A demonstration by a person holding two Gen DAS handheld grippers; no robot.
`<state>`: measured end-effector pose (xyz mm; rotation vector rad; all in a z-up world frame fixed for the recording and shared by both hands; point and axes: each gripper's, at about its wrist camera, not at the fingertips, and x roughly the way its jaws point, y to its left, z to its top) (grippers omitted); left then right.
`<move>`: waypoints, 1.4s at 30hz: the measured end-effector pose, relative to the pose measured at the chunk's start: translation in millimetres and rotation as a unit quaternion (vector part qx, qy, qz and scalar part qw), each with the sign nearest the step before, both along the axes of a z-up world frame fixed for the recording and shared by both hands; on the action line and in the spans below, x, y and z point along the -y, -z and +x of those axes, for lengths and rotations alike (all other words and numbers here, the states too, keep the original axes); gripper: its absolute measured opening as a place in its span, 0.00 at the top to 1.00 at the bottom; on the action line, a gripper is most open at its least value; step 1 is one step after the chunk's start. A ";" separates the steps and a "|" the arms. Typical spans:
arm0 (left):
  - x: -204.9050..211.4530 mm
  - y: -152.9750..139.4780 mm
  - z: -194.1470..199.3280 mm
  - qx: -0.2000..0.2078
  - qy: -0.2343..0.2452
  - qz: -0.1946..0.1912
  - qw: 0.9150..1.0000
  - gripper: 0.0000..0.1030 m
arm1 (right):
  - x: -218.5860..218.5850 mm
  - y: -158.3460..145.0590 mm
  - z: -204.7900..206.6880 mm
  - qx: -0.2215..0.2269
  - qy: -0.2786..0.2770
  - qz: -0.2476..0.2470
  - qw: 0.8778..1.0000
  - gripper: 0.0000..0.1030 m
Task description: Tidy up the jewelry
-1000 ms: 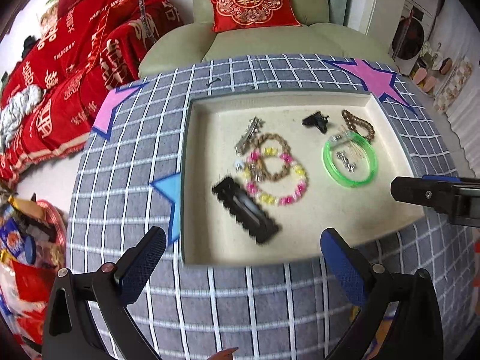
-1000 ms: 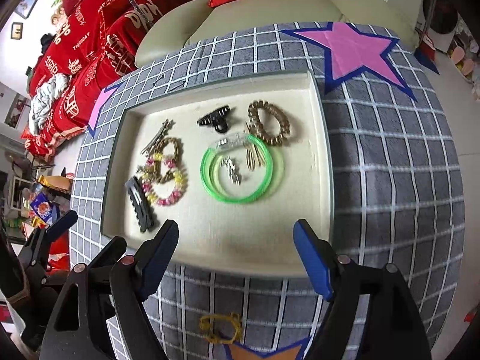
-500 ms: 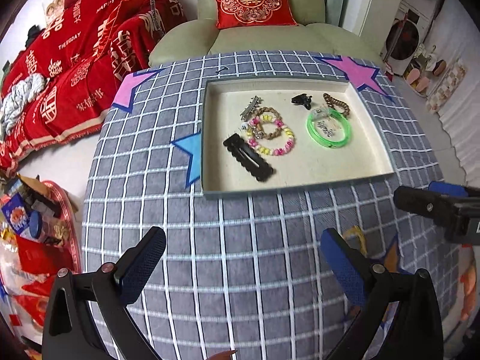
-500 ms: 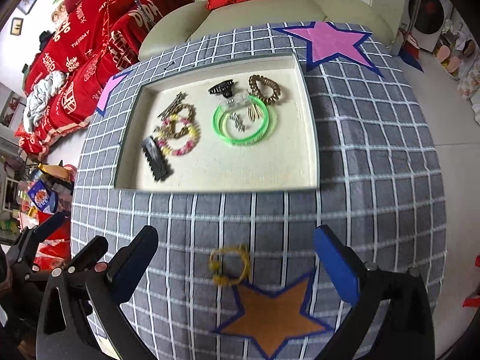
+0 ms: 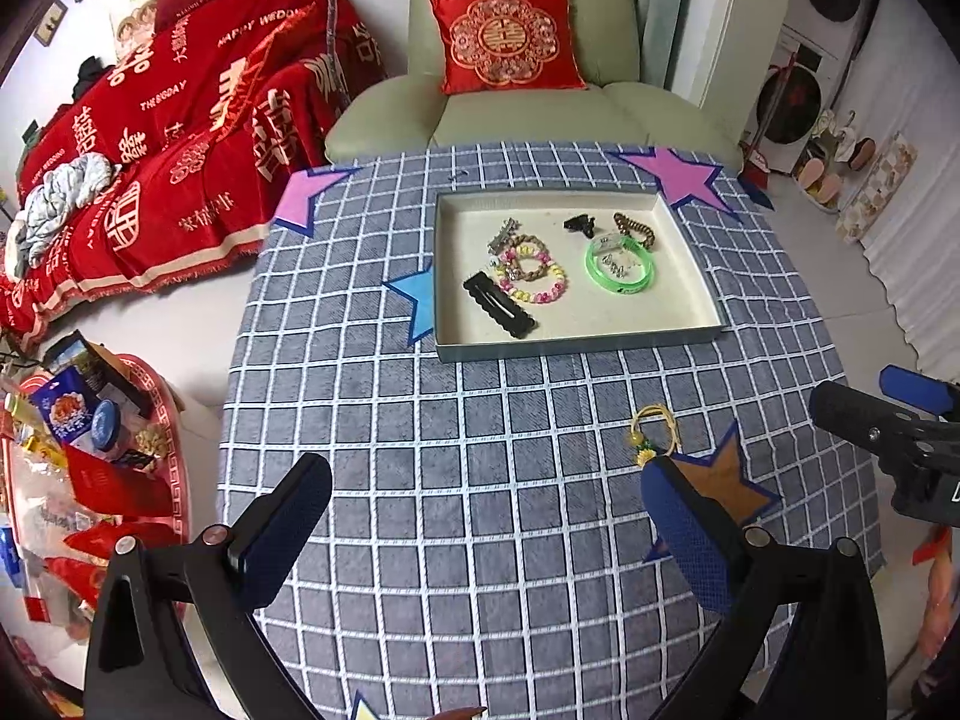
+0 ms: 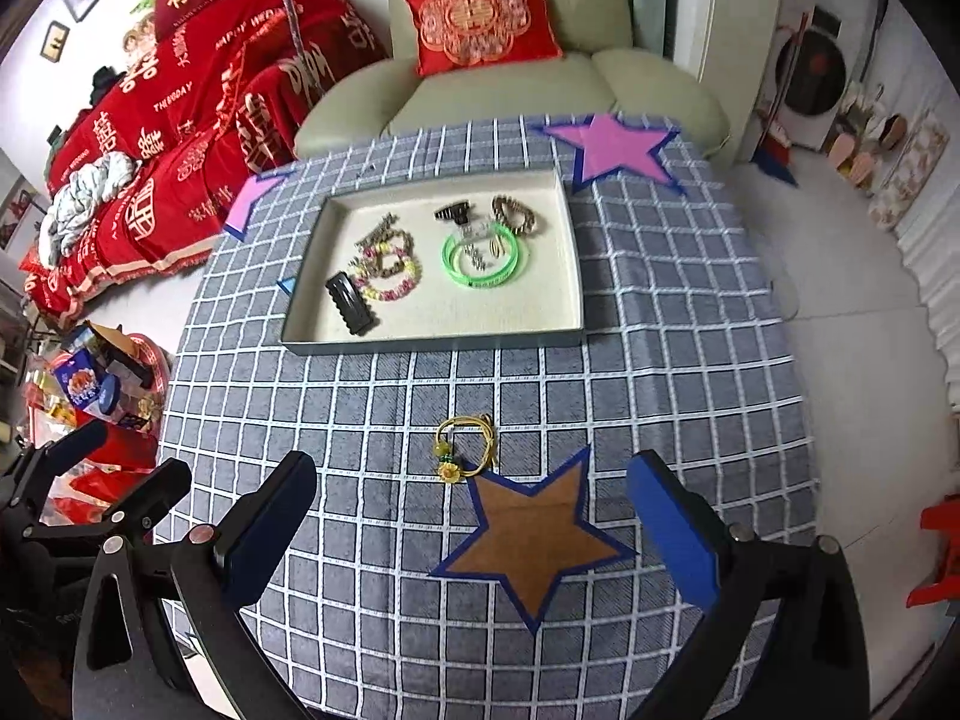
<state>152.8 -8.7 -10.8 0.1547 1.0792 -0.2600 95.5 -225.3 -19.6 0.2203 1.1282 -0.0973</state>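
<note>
A shallow cream tray (image 5: 690, 252) (image 6: 573, 276) sits on the far half of the checked tablecloth. It holds a green bangle (image 5: 619, 267) (image 6: 485, 258), a pink-and-yellow bead bracelet (image 5: 531, 282) (image 6: 390, 279), a black hair clip (image 5: 498, 305) (image 6: 351, 303), a brown bead bracelet (image 5: 633, 228) (image 6: 516, 216) and a black claw clip (image 5: 581, 223) (image 6: 453, 213). A yellow cord bracelet with a flower charm (image 5: 654, 432) (image 6: 465, 441) lies on the cloth outside the tray, beside the brown star. My left gripper (image 5: 486, 534) and right gripper (image 6: 474, 534) are both open and empty, near the table's front.
A green armchair with a red cushion (image 5: 510, 42) stands behind the table. A sofa with a red cover (image 5: 180, 138) is at the left. A red basket of snacks (image 5: 90, 438) sits on the floor at the left. The right gripper's body shows at the right edge of the left wrist view (image 5: 888, 432).
Both grippers have pulled back from the tray toward the near side of the table. The yellow cord bracelet and brown star have come into view. Nothing was picked up.
</note>
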 end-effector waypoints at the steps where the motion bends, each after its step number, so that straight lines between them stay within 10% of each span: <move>1: -1.8 -3.8 -2.7 0.003 -0.001 -0.001 1.000 0.00 | -2.7 -6.2 -4.4 0.006 0.002 -0.005 1.000 0.00; 42: -17.4 -62.1 -46.5 0.069 -0.023 -0.006 0.997 0.00 | -32.0 -85.3 -57.6 0.092 0.021 -0.086 0.992 0.00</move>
